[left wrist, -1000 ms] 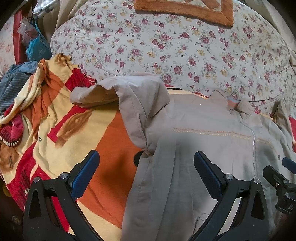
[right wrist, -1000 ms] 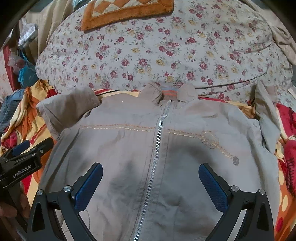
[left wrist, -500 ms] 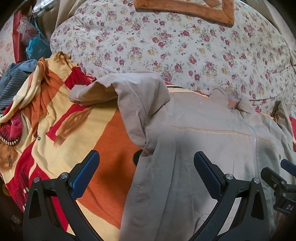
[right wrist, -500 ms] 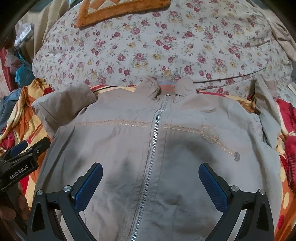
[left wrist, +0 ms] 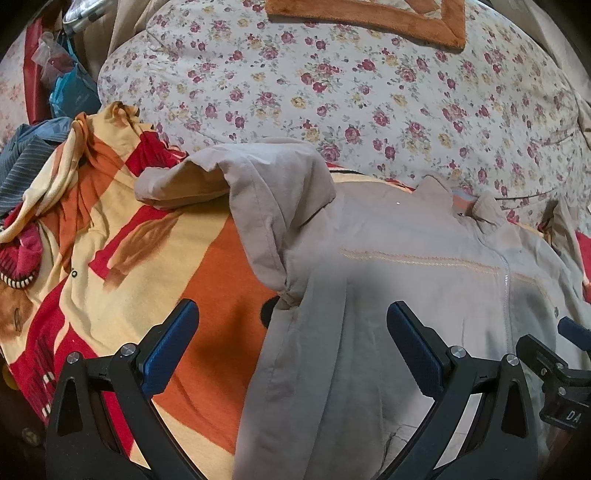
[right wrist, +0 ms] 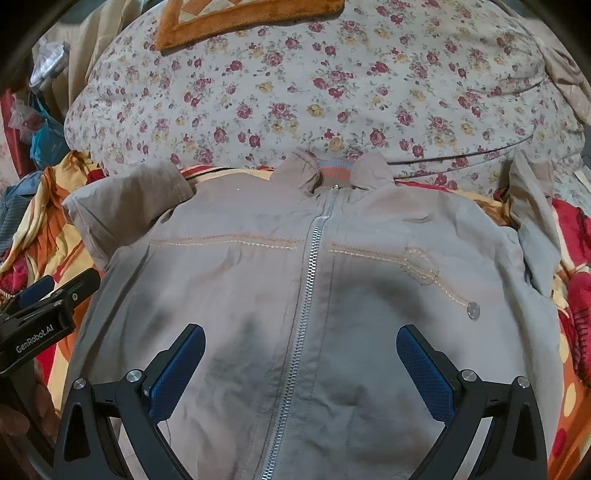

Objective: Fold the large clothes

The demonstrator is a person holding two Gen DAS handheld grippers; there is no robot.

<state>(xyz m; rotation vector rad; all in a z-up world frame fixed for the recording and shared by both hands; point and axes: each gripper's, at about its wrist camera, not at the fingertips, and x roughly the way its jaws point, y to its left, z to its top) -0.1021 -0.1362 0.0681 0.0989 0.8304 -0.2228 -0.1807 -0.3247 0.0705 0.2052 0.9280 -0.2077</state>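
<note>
A beige zip-up jacket (right wrist: 258,295) lies face up on a red, orange and yellow blanket (left wrist: 147,280), its zipper (right wrist: 310,273) closed and collar toward the floral quilt. In the left wrist view the jacket (left wrist: 406,288) has its left sleeve (left wrist: 266,184) humped up and bent outward. My left gripper (left wrist: 291,347) hovers open over the jacket's left side edge, holding nothing. My right gripper (right wrist: 301,365) hangs open above the lower front, straddling the zipper. The right sleeve (right wrist: 532,221) lies crumpled at the far right.
A floral quilt (right wrist: 332,92) bulges behind the jacket, with an orange mat (right wrist: 236,18) on top. Striped blue cloth (left wrist: 22,162) and bags (left wrist: 70,92) sit at the far left. The left gripper's body (right wrist: 40,325) shows at the right wrist view's left edge.
Both grippers have drifted slightly forward over the jacket and stay open. The jacket itself has not moved.
</note>
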